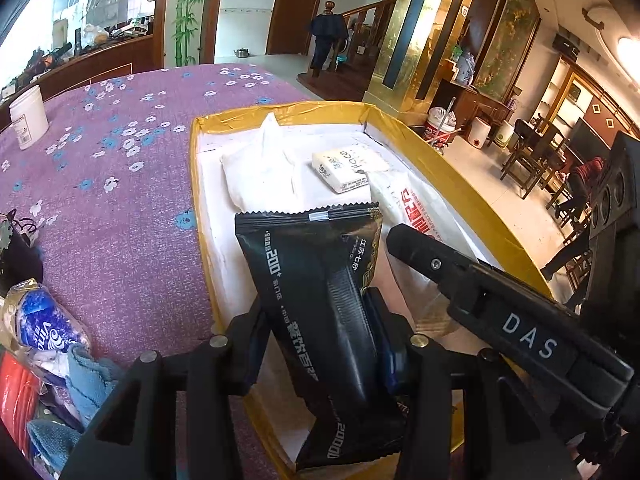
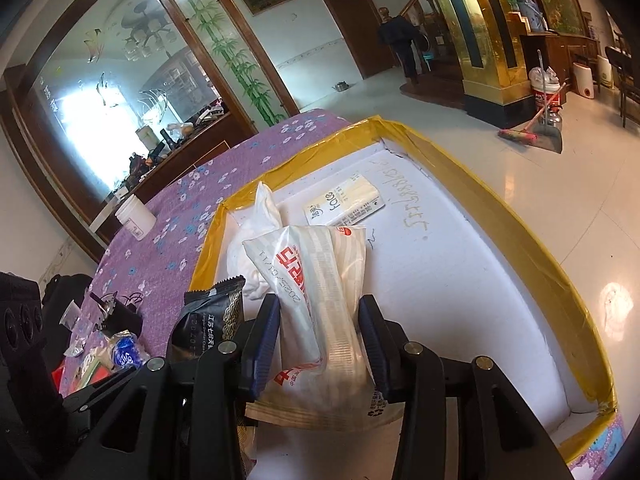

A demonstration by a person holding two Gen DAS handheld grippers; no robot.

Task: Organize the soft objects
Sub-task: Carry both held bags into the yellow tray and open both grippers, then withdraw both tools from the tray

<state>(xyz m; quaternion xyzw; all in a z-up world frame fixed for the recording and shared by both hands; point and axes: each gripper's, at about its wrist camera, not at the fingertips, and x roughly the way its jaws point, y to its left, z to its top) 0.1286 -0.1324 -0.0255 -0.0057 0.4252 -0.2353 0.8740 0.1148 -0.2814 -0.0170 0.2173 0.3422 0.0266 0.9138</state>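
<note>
Left wrist view | left gripper [image 1: 320,332] clamps black packet [image 1: 316,280] – light, crinkly, slippery; hold mid-body | right gripper [image 2: 318,340] clamps white packet [image 2: 316,280] – soft.

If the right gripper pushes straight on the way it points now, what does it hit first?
Likely the small cream tissue pack lying on the tray floor, past the white packet that the right gripper holds; depth is uncertain.

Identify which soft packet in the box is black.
The black packet, held in the left claw; the right claw's red-lettered packet and others are white.
</note>
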